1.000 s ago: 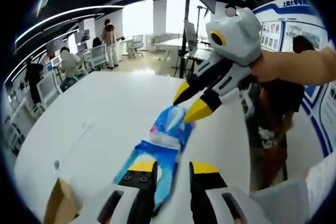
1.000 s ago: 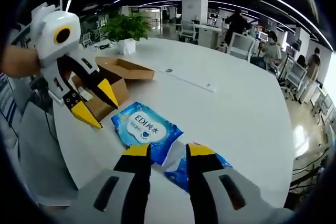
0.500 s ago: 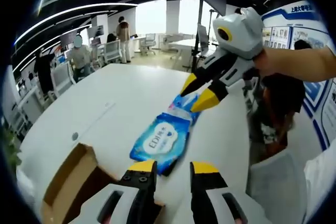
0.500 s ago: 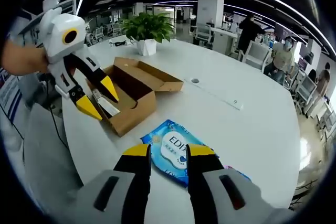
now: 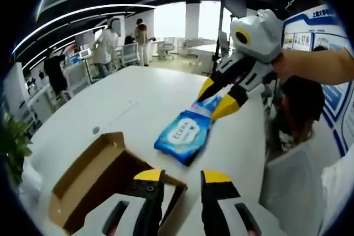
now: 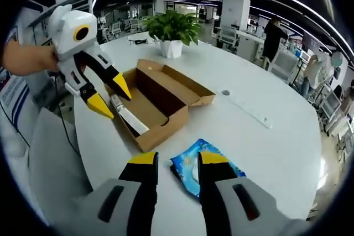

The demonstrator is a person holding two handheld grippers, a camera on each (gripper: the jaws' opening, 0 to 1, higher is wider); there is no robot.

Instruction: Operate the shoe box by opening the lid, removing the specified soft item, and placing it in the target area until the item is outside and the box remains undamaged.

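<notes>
Since the frames a second ago I have drawn both grippers back from the wipes, and the box has come far more fully into both views than before. In the left gripper view my left gripper point(image 5: 182, 176) now hangs over the near corner of the open brown cardboard shoe box point(image 5: 97, 183), its yellow-tipped jaws parted with nothing between them. Beyond it, on the white round table point(image 5: 110, 109), lies the blue plastic pack of wet wipes point(image 5: 183, 135), flat and outside the box, well apart from its rim. A second blue pack point(image 5: 209, 104) lies just past the first, touching or overlapping its far end; I cannot tell which. My right gripper point(image 5: 220, 99) comes in from the right, held in a hand point(image 5: 285, 66), and hovers above that far pack with its jaws spread and holding nothing.

In the right gripper view the right gripper point(image 6: 172, 158) hangs released over the blue wipes pack point(image 6: 203, 173), which sits on the table point(image 6: 265, 147) just beside the box's near corner point(image 6: 152, 143) but clear of it. The box point(image 6: 160, 100) is open, its lid flap folded out toward the potted green plant point(image 6: 174, 29). A flat white item point(image 6: 128, 117) lies inside along the near wall; what it is I cannot tell. The left gripper point(image 6: 110, 99) is poised over the box's left end, jaws apart, empty. The cardboard looks whole, with no tears I can see. People stand among desks in the office beyond.
</notes>
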